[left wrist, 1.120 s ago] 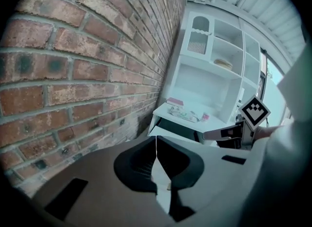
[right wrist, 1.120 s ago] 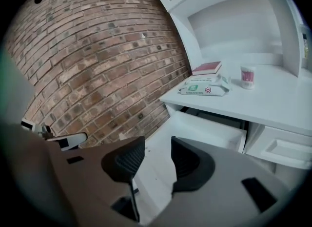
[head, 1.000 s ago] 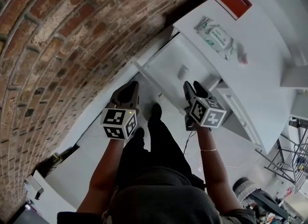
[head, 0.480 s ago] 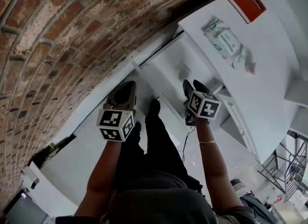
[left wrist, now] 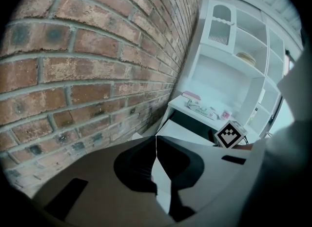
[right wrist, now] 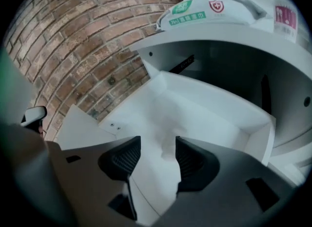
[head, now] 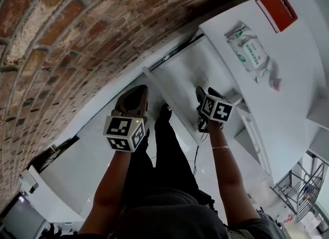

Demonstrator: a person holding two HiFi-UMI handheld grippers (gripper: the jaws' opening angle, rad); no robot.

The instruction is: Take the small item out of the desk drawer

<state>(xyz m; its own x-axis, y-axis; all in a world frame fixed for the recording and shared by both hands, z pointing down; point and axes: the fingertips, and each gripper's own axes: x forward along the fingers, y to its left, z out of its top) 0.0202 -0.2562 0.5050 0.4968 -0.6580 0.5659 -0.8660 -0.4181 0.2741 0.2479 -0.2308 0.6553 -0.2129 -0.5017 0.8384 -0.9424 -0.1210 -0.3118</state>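
The white desk drawer (head: 177,71) is pulled out under the desk top (head: 293,94). My right gripper (head: 206,93) reaches down over the drawer's front part. Its jaws have just been opening and stand apart. In the right gripper view a small, blurry white item (right wrist: 168,141) lies on the drawer floor (right wrist: 204,104) just past the right gripper (right wrist: 157,145), with no pad touching it. In the head view that gripper hides the item. My left gripper (head: 138,93) hangs left of the drawer over the floor, and in its own view the left gripper (left wrist: 156,145) is shut and empty.
A pack of wipes (head: 251,53) and a red book (head: 277,11) lie on the desk top. A brick wall (head: 61,42) runs along the left. The person's dark-trousered legs (head: 169,155) stand between the grippers. White shelves (left wrist: 234,45) rise behind the desk.
The right gripper has moved down and forward over the drawer, covering the small white item that showed there earlier. The left gripper has sunk slightly.
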